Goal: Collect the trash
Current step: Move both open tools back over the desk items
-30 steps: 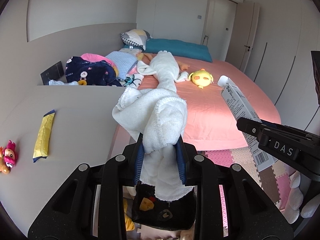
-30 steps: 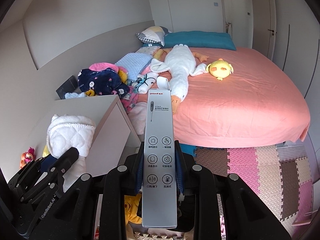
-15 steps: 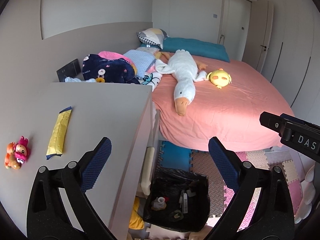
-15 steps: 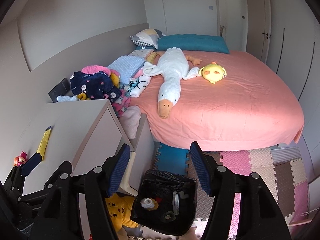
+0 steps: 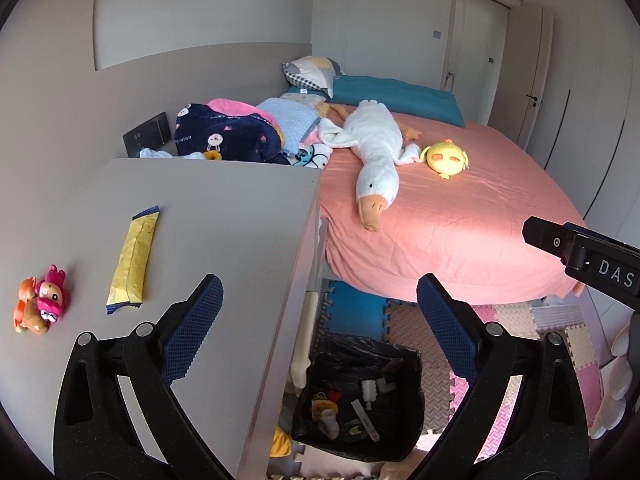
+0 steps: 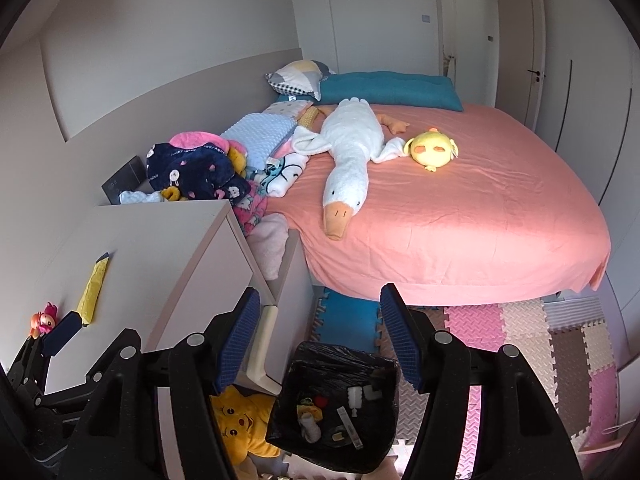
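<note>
Both tongs (image 5: 318,308) (image 6: 318,328) wide and empty above black-lined bin (image 6: 340,364) beside grey cabinet top (image 5: 224,216), pink bed (image 5: 460,200) beyond.

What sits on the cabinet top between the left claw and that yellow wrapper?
Nothing: in the left wrist view, bare cabinet top separates the left gripper from the yellow wrapper.

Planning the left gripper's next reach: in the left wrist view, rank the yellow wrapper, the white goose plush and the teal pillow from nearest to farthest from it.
From the open left gripper:
1. yellow wrapper, on the desk at left.
2. white goose plush, mid-bed.
3. teal pillow, at the bed's far end.
</note>
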